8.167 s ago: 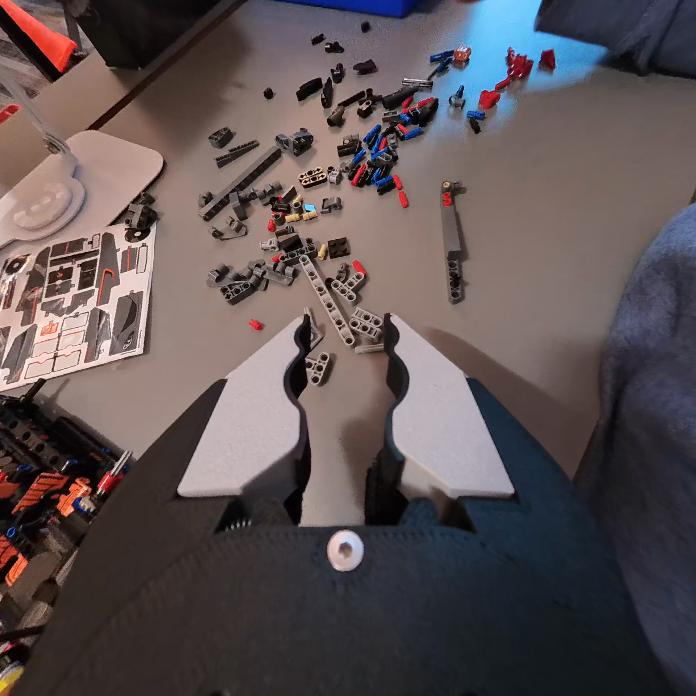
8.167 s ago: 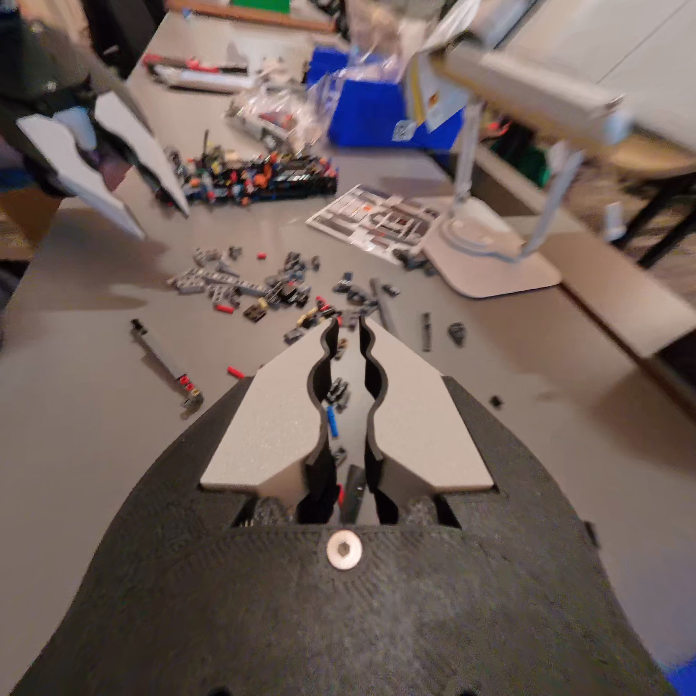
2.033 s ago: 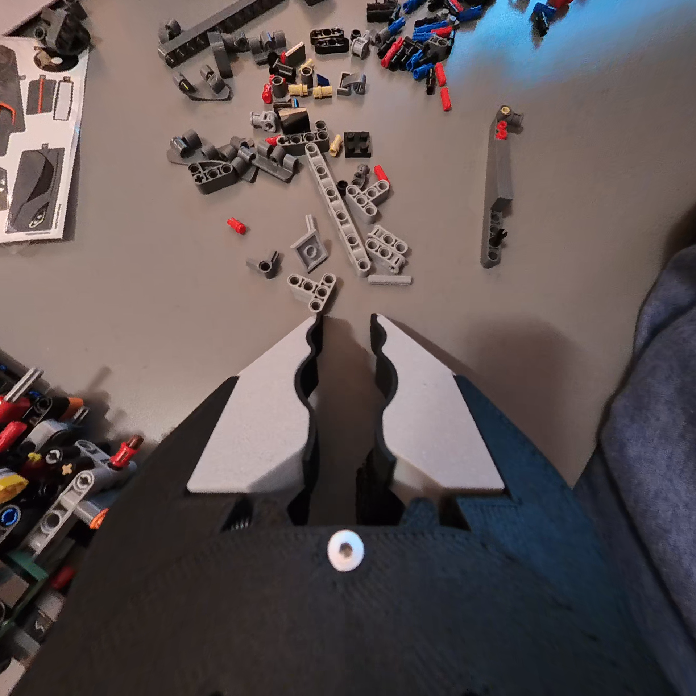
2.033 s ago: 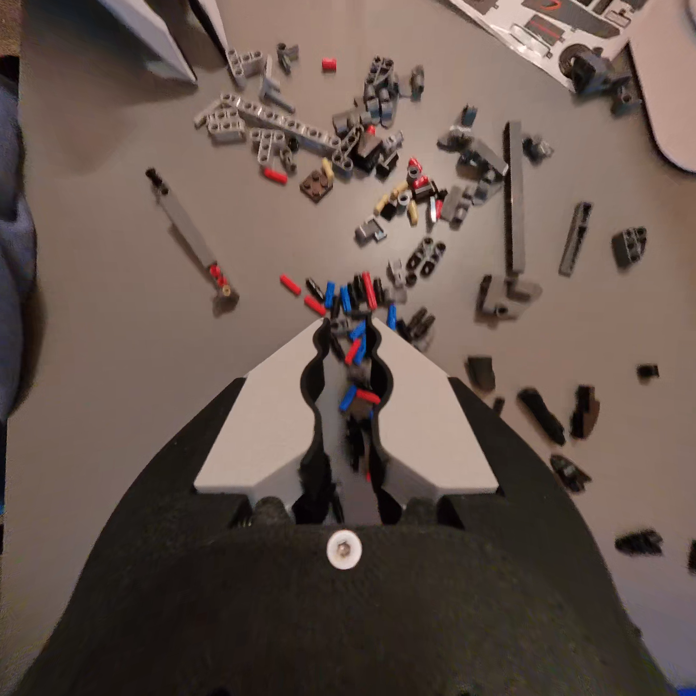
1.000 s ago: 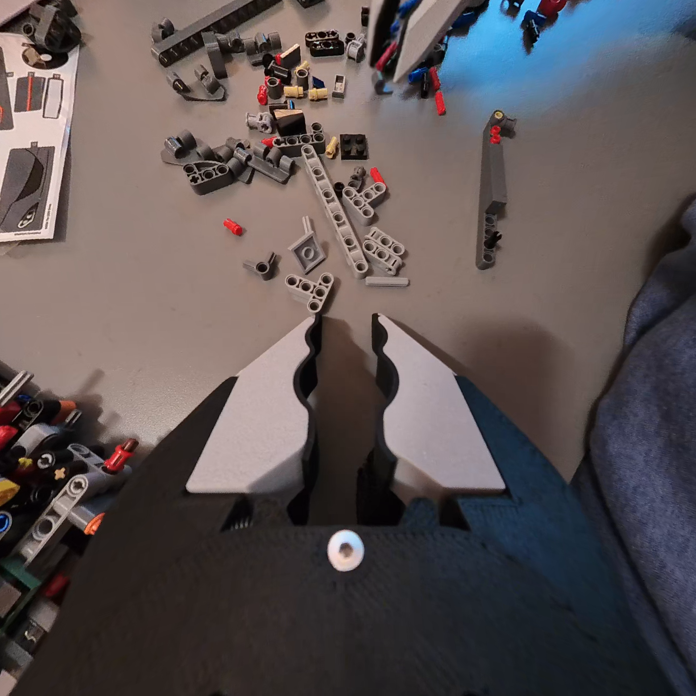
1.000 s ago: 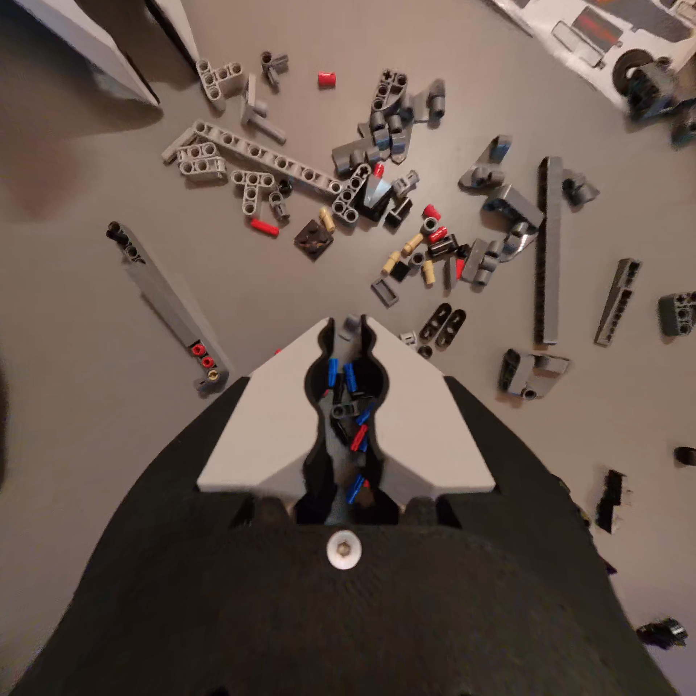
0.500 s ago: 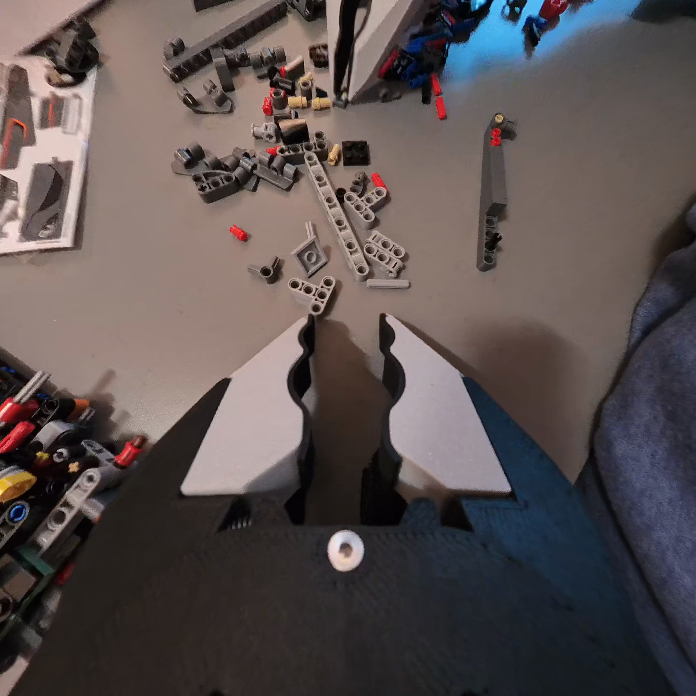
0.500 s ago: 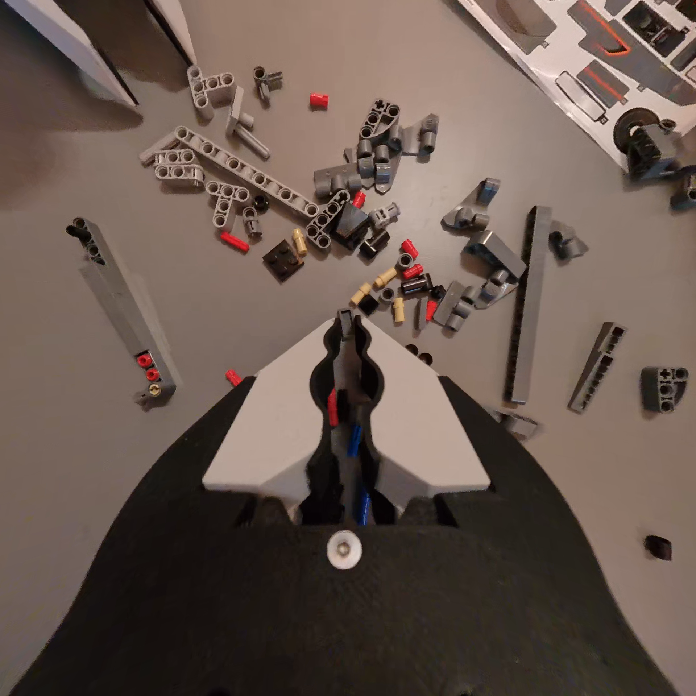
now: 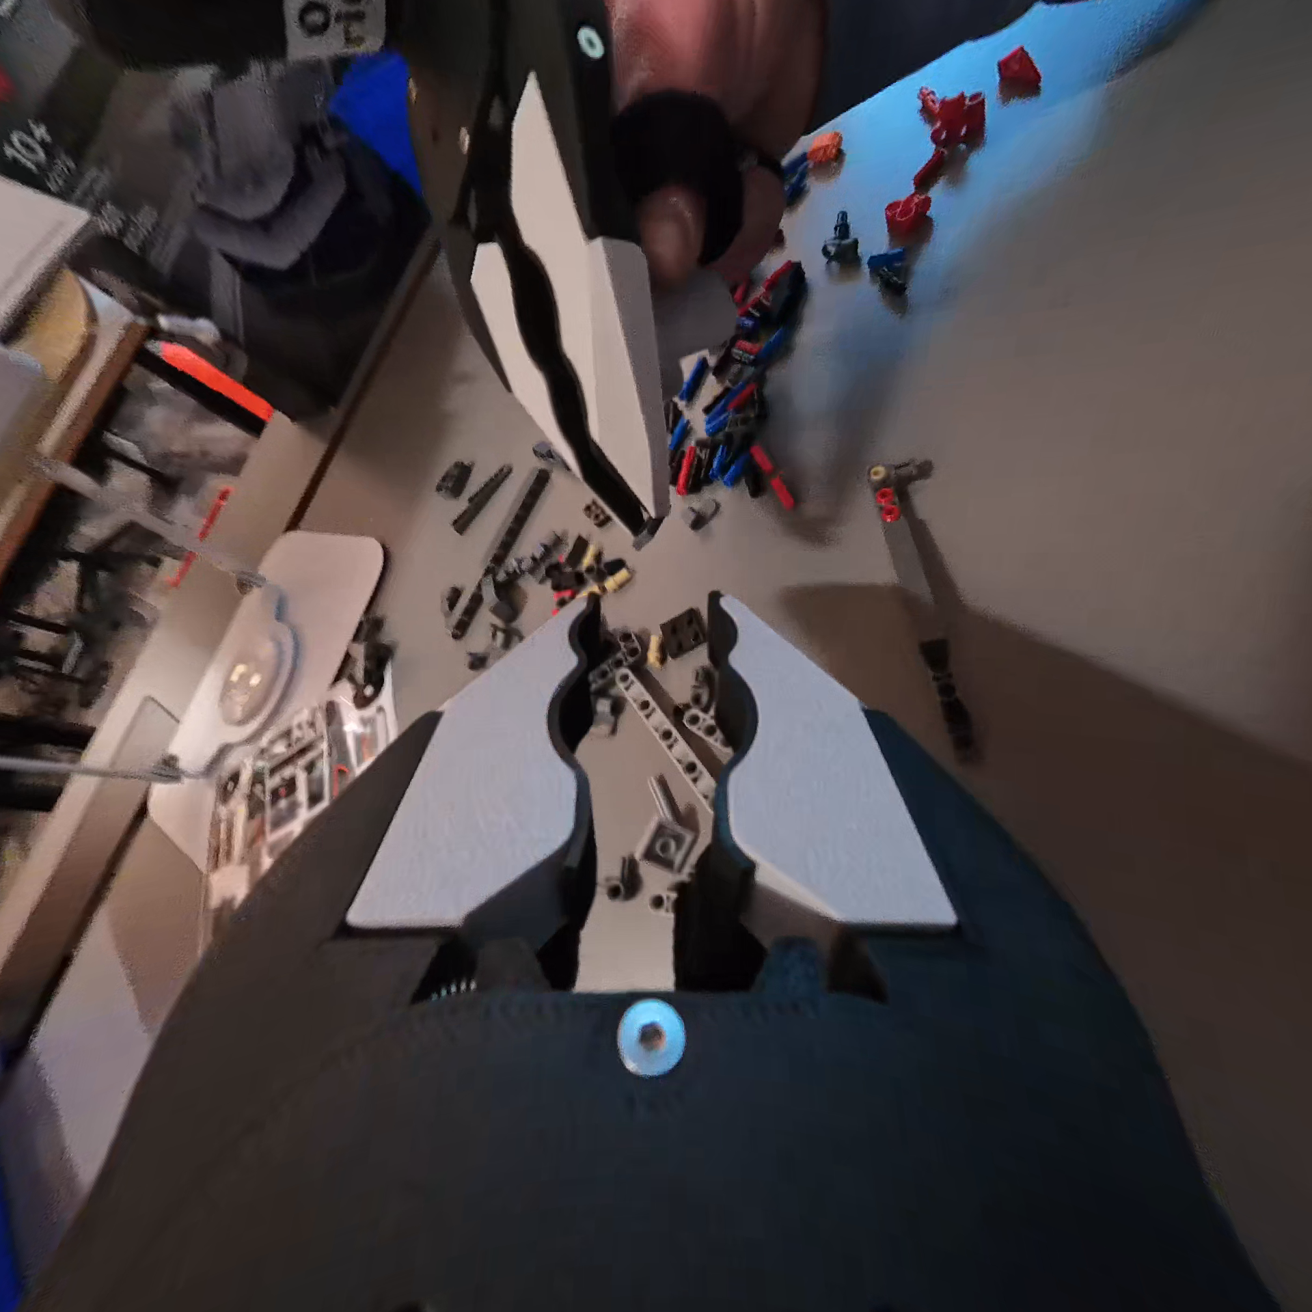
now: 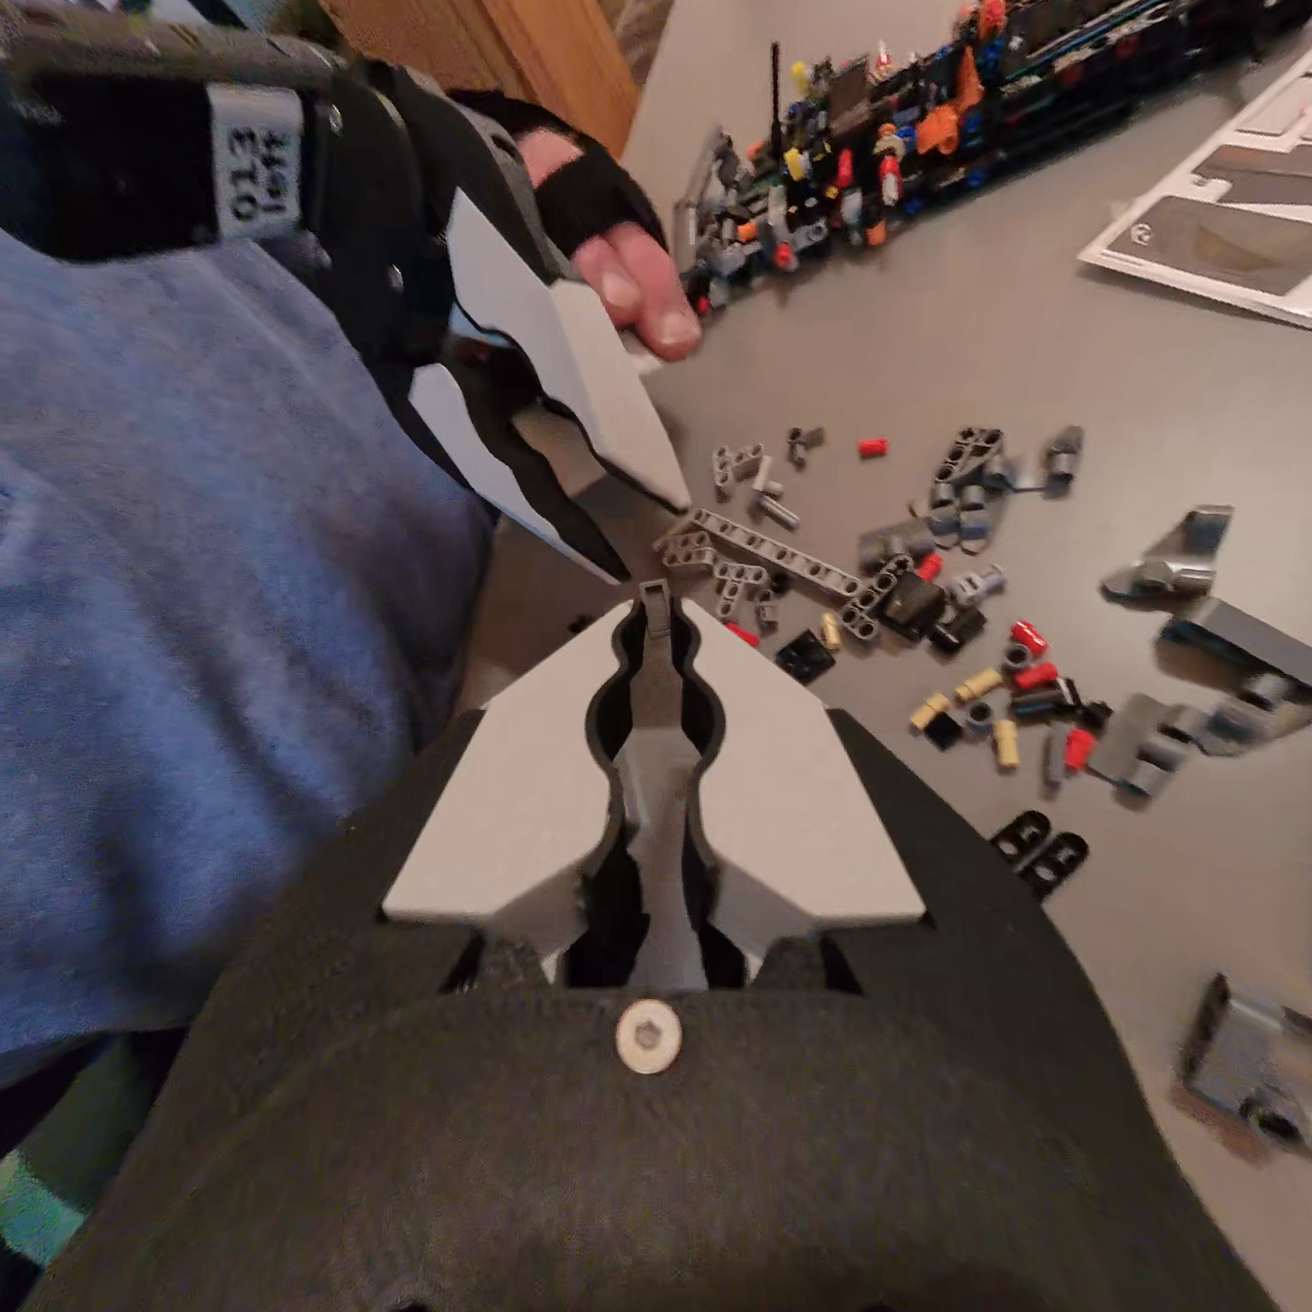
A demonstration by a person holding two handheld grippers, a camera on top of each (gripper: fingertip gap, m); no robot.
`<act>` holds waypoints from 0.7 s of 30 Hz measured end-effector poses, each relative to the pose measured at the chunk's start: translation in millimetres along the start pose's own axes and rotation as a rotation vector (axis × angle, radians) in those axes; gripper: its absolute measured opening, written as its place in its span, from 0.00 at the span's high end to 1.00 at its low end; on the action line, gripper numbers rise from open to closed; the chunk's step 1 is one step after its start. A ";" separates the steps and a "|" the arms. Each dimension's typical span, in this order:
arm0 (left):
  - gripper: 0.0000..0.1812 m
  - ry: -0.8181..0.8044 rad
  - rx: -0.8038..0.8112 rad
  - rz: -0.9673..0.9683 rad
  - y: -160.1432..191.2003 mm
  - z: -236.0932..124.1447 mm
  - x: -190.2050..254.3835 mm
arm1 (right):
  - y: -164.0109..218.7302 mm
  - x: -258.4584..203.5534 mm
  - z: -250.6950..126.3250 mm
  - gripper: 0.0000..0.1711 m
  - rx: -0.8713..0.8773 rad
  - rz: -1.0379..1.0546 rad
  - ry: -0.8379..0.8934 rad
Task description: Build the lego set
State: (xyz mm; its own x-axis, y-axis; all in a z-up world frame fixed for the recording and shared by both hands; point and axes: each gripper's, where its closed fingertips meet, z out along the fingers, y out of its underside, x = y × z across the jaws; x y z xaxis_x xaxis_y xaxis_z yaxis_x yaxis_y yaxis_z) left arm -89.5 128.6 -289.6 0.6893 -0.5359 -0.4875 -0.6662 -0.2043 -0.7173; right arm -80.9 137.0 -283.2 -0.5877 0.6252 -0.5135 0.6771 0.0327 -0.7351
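Note:
My left gripper [image 9: 652,603] is open and empty, tilted above the scattered lego pieces; a long light grey beam [image 9: 664,724] and a black square plate [image 9: 683,628] show between its fingers. My right gripper [image 10: 657,603] is shut on a small dark grey piece [image 10: 654,596] that sticks out at its tips. The two grippers point at each other, tips close. The right gripper [image 9: 649,522] comes down from the top of the left wrist view. The left gripper [image 10: 649,539] stands open just beyond the held piece in the right wrist view.
Grey, black, red and tan pieces [image 10: 994,681] lie on the grey table. A long grey panel with red pins [image 9: 916,561] and a heap of blue and red pins [image 9: 731,419] lie at the right. A sticker sheet [image 10: 1221,234] and a row of coloured parts [image 10: 887,163] lie behind. A person's blue sweater [image 10: 177,532] is on the left. The tips of both grippers are at nearly the same place.
Both grippers have lifted and swung to face each other, so their tips have come close. The right gripper still holds the small grey piece. The left gripper stays open.

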 end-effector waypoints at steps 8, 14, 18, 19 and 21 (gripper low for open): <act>0.93 -0.026 0.049 0.100 -16.8 9.5 4.5 | 1.9 -11.9 4.3 0.97 -0.012 0.019 -0.080; 0.98 -0.038 0.052 0.114 -18.9 8.0 4.3 | -0.2 -13.2 2.6 0.97 0.020 0.040 -0.097; 1.00 -0.012 0.044 -0.026 -19.3 7.9 -6.1 | -12.4 -6.4 -4.1 0.94 0.086 -0.012 0.011; 1.00 -0.001 0.051 -0.081 -20.7 7.1 -10.1 | -17.4 -5.7 -8.3 0.93 0.108 -0.057 0.060; 1.00 0.051 0.072 -0.204 -24.1 5.5 -14.6 | -27.8 -5.9 -19.2 0.91 0.145 -0.179 0.188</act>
State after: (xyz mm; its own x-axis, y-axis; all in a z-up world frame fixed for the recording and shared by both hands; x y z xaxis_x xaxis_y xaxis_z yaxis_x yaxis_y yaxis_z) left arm -82.0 145.9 -267.8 0.7913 -0.5307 -0.3037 -0.4909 -0.2554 -0.8329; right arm -87.7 147.3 -251.2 -0.5903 0.7536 -0.2891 0.4921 0.0521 -0.8690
